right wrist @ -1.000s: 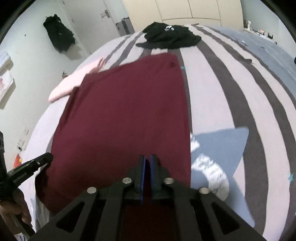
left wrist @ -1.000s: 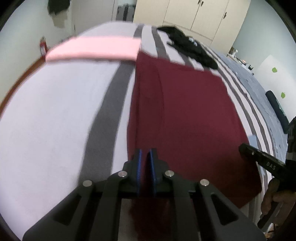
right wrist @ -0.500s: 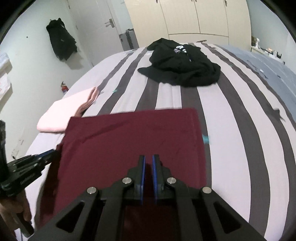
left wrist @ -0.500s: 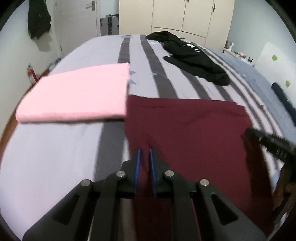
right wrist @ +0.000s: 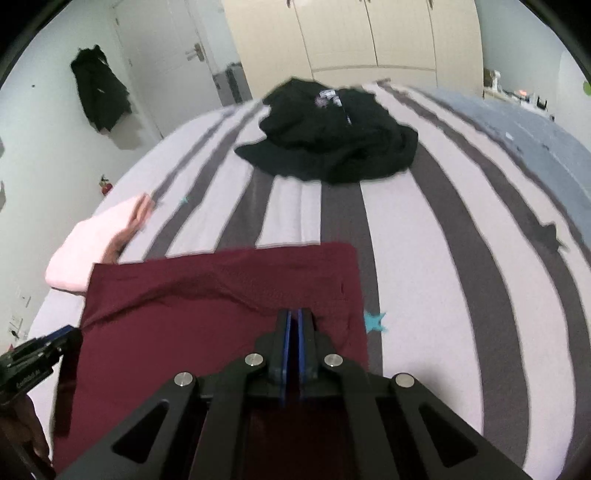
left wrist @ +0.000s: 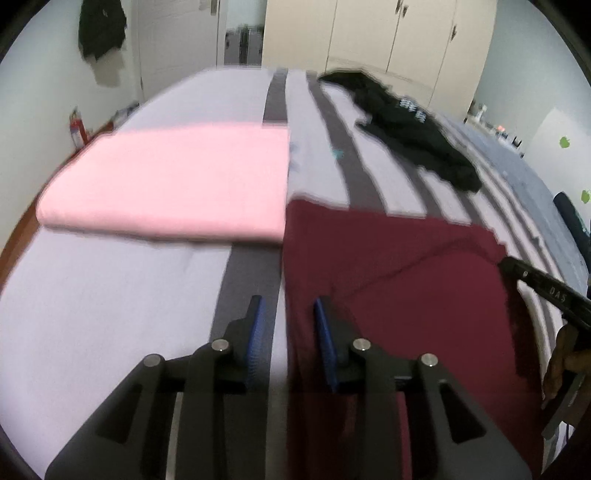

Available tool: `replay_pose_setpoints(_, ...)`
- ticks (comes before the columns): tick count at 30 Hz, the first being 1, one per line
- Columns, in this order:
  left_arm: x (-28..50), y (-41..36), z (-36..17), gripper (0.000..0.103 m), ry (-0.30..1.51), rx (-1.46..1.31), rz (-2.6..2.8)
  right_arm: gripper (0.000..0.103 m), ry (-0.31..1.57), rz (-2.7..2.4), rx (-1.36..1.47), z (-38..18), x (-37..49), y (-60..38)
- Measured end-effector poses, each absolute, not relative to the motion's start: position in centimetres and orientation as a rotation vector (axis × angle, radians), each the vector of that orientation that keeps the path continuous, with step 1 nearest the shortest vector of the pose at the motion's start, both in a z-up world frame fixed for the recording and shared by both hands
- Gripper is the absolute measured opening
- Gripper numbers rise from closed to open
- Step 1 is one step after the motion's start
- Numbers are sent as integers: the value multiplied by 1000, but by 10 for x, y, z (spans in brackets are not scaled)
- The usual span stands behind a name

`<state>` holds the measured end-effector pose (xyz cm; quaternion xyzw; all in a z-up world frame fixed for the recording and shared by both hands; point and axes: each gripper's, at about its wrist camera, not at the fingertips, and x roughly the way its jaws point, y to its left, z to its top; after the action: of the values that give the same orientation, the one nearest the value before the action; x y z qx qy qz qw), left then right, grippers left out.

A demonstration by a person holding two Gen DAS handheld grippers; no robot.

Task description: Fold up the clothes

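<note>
A maroon garment (left wrist: 388,280) lies folded over on the striped bed; it also shows in the right wrist view (right wrist: 207,295). My left gripper (left wrist: 288,314) is open over the garment's left edge, holding nothing. My right gripper (right wrist: 294,325) is shut on the maroon cloth near its right edge. The right gripper also shows at the right of the left wrist view (left wrist: 543,288). The left gripper shows at the lower left of the right wrist view (right wrist: 40,358).
A folded pink garment (left wrist: 173,184) lies just left of and behind the maroon one. A crumpled black garment (right wrist: 332,144) lies farther back on the bed (right wrist: 443,258). Wardrobe doors (right wrist: 369,33) and a room door (right wrist: 177,62) stand behind.
Both grippers carried the near edge of the maroon garment forward over it, halving it. The left gripper has since opened and let go; the right one stays shut.
</note>
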<state>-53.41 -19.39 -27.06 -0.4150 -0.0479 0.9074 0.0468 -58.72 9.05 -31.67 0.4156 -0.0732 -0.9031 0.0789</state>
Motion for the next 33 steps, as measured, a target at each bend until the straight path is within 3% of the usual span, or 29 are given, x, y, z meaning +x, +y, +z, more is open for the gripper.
replay_pose_setpoints(12,-564,-183,-294,26,-35,-1338,2682,5,-226,-2686,1350,-334,-637,102)
replay_pose_setpoints(23,-540,-166,-228,29,17,-1268,2797,6,-134,-2724,1240,-293,-596,96)
replay_pose_setpoints(24,-536,-163,-222,30,14,-1256,2799,9,-133,-2720,1241,-290,-588,94)
replay_pose_setpoints(27,-521,-153,-203,51,12,-1222,2813,27,-137,-2720,1233,-282,-563,88)
replay_pose_setpoints(33,-499,-149,-172,71,-70,-1180,2823,38,-145,-2711,1212,-263,-521,78)
